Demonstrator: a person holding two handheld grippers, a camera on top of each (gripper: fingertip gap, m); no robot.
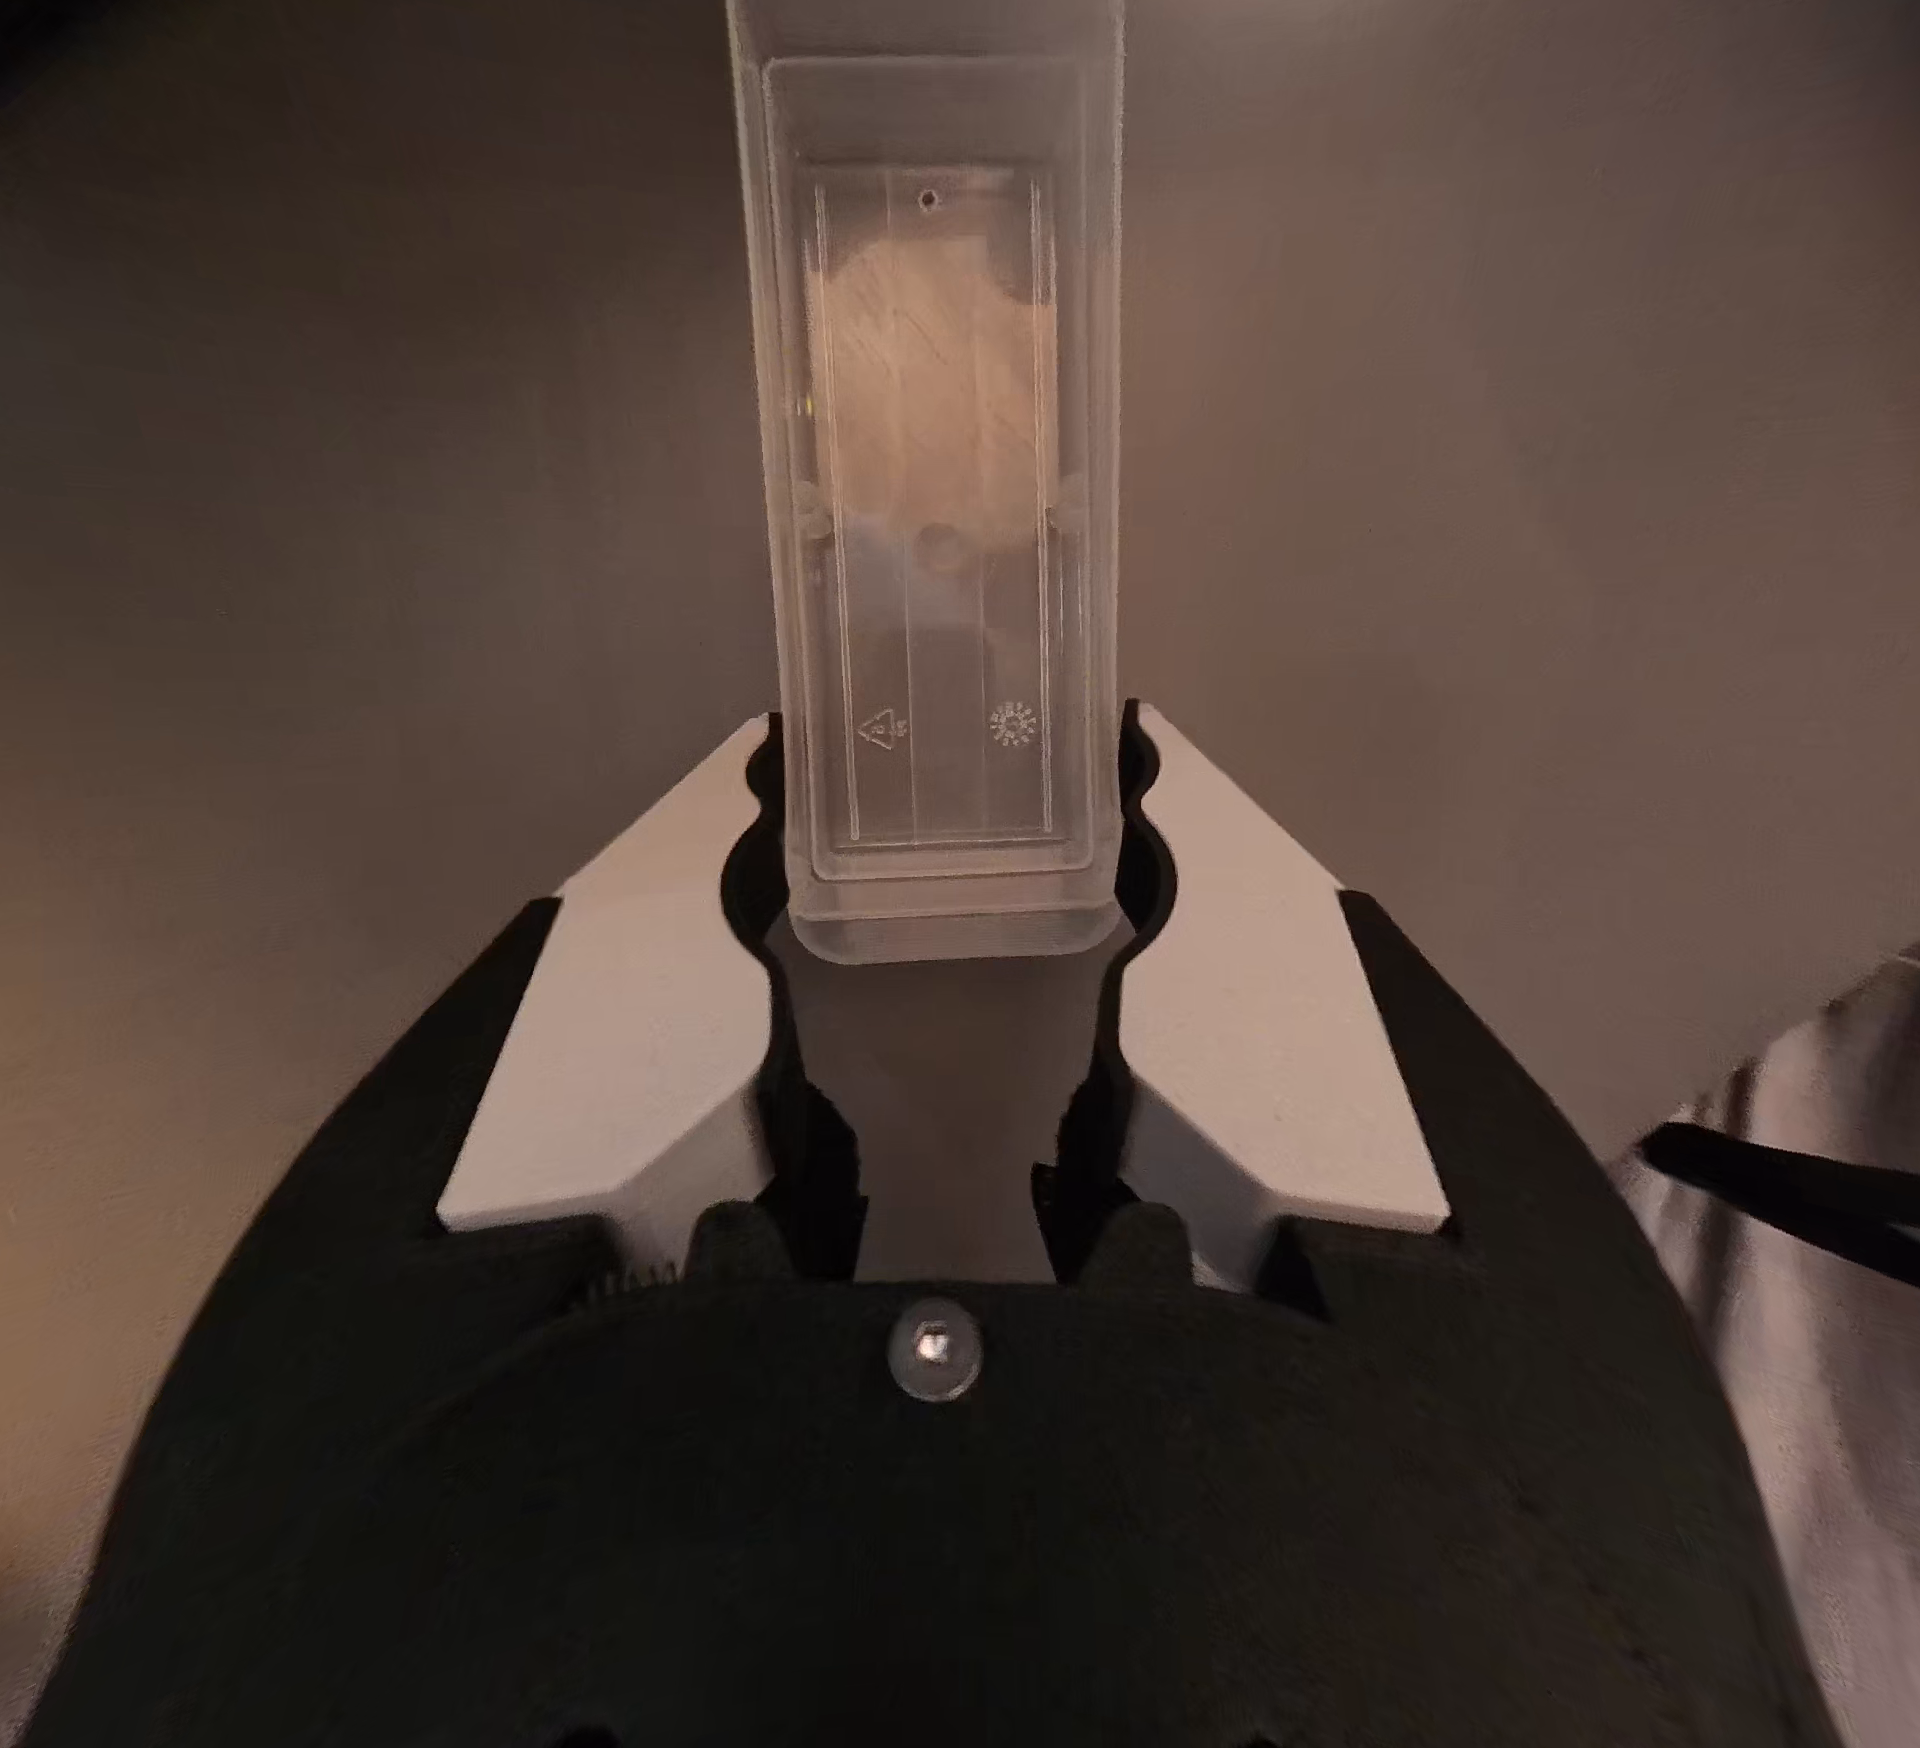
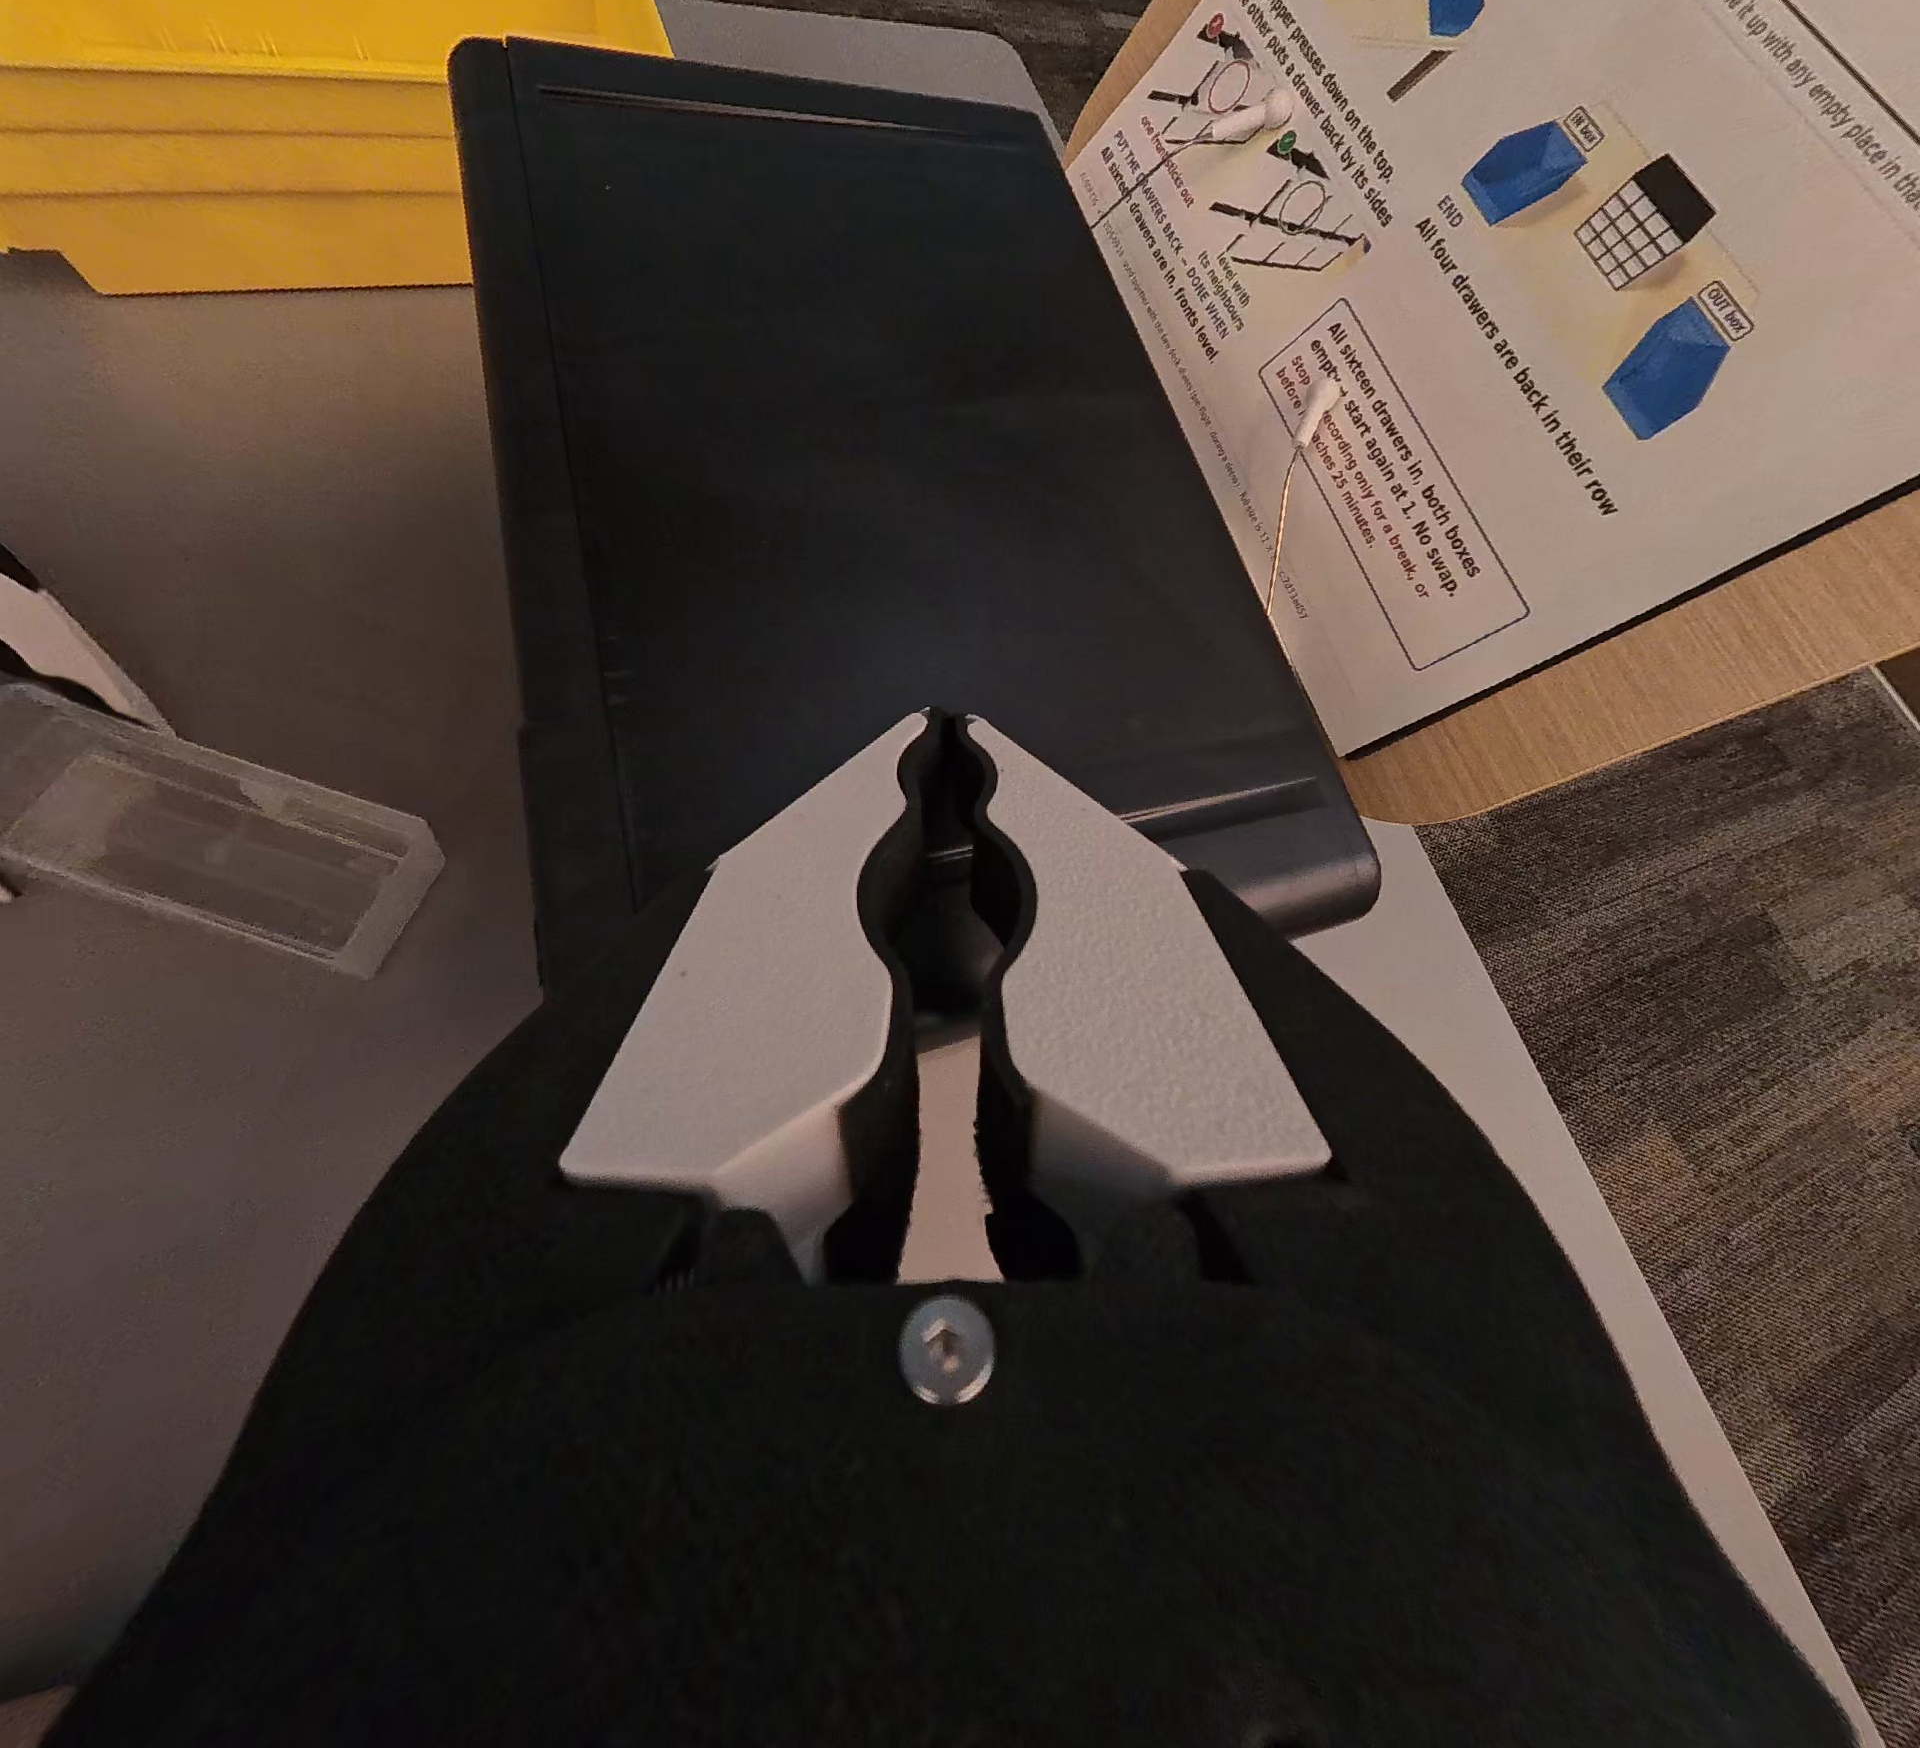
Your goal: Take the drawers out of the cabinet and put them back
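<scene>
In the left wrist view my left gripper (image 1: 943, 742) is shut on the near end of a clear plastic drawer (image 1: 930, 410), one finger on each long side. The drawer is empty and points away from me over a plain grey surface. In the right wrist view my right gripper (image 2: 943, 716) is shut and empty, its tips resting on or just above the flat top of the black cabinet (image 2: 831, 410). The same clear drawer (image 2: 218, 851) shows at the left edge of that view, level with the cabinet's left side, with part of the left gripper (image 2: 42, 649) behind it.
A yellow bin (image 2: 260, 57) stands behind the cabinet at the left. A printed instruction sheet (image 2: 1558, 223) lies on a wooden board (image 2: 1662, 659) to the right. The grey table (image 2: 260, 472) ends at the right, with carpet (image 2: 1714, 1023) beyond. One gripper's finger ends stand about 35 cm off the other's.
</scene>
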